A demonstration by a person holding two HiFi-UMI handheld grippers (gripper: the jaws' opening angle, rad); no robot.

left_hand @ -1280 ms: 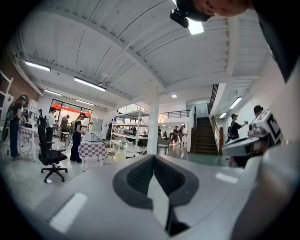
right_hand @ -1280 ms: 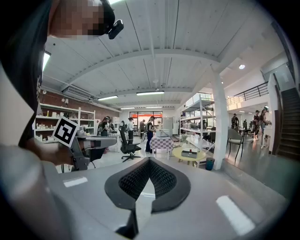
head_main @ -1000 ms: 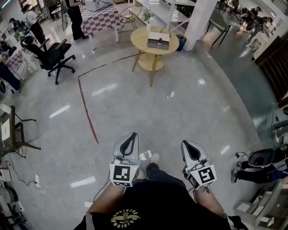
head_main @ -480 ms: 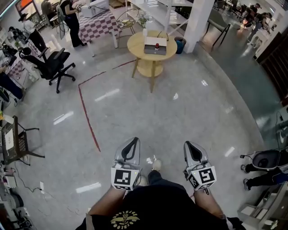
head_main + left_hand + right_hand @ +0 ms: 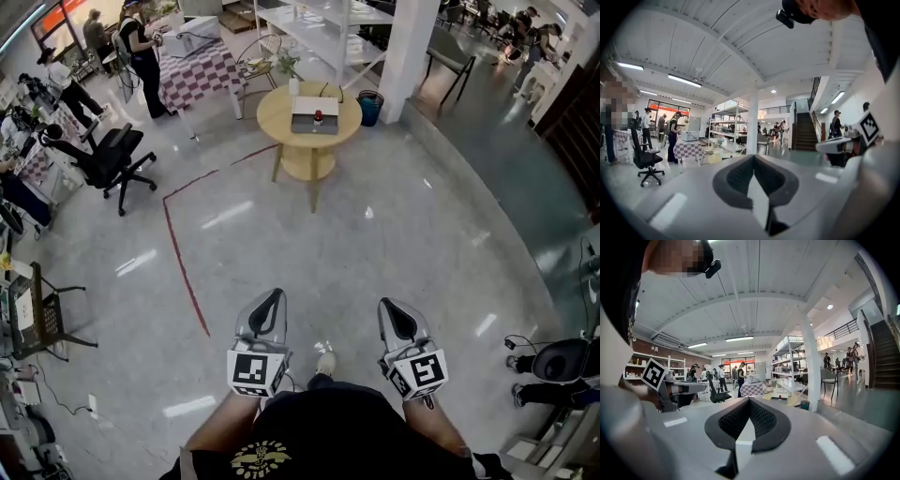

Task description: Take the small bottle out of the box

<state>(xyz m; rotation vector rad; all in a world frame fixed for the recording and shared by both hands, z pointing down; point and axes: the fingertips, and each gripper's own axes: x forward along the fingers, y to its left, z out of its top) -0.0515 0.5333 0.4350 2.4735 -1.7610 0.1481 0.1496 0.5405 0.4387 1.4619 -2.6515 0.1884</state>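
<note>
round wooden table (image 5: 281,112) now lower in view; flat grey box (image 5: 314,125) with small red-topped bottle (image 5: 318,116) at 12 o'clock, well apart from left gripper (image 5: 272,296) and right gripper (image 5: 390,306), both closed, empty.

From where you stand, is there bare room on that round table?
Yes: the round table's left side, between its rim and the box, looks bare, as does a narrower strip at its right. The box fills the middle, and a plant pot crowds the far edge.

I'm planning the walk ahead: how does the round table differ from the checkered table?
The round table has a bare pale wood top; the checkered table is rectangular and draped in cloth. The round table carries the box; what the checkered table carries is too small to tell. A person stands at the checkered table, nobody at the round table. Both stand on the grey floor.
</note>
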